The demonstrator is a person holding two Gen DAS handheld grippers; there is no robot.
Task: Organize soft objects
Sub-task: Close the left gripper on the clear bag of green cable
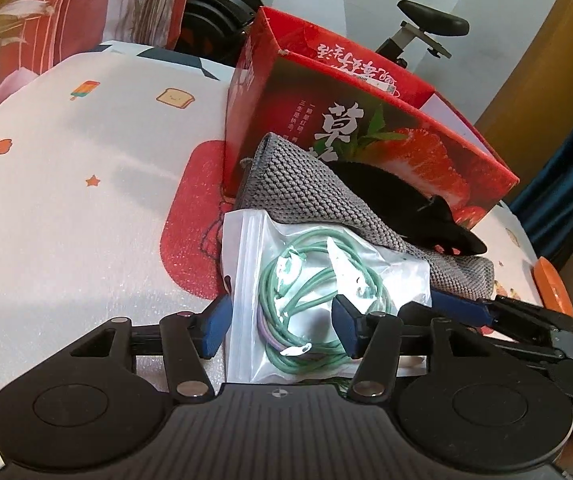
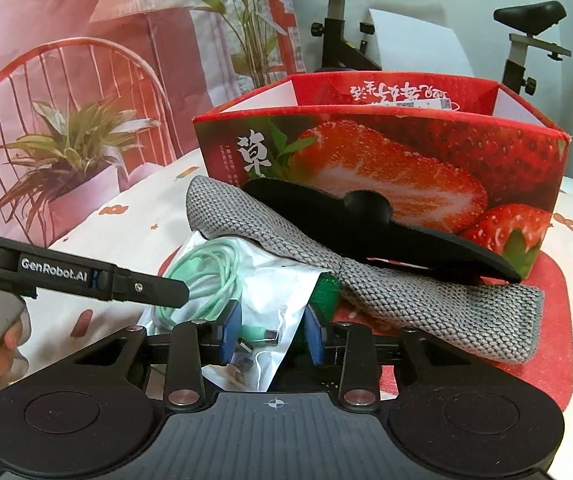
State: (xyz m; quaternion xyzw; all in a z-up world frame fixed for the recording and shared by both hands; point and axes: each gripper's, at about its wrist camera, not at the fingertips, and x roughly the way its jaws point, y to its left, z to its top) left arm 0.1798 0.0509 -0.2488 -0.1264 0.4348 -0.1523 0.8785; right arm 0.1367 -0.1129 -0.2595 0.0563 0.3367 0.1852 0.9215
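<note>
Left wrist view: left gripper [image 1: 280, 330] spread wide, fingers either side of clear bag [image 1: 306, 300] of green cable; bag's near edge hidden by gripper body. Right gripper [image 2: 272, 336] half open around bag corner, contact unclear. Behind, grey knit cloth [image 2: 386, 280] under black object [image 2: 366, 216], shape hard to read. Strawberry box [image 2: 406, 152] open-topped; bed sheet [image 1: 66, 200] bare leftward.
</note>
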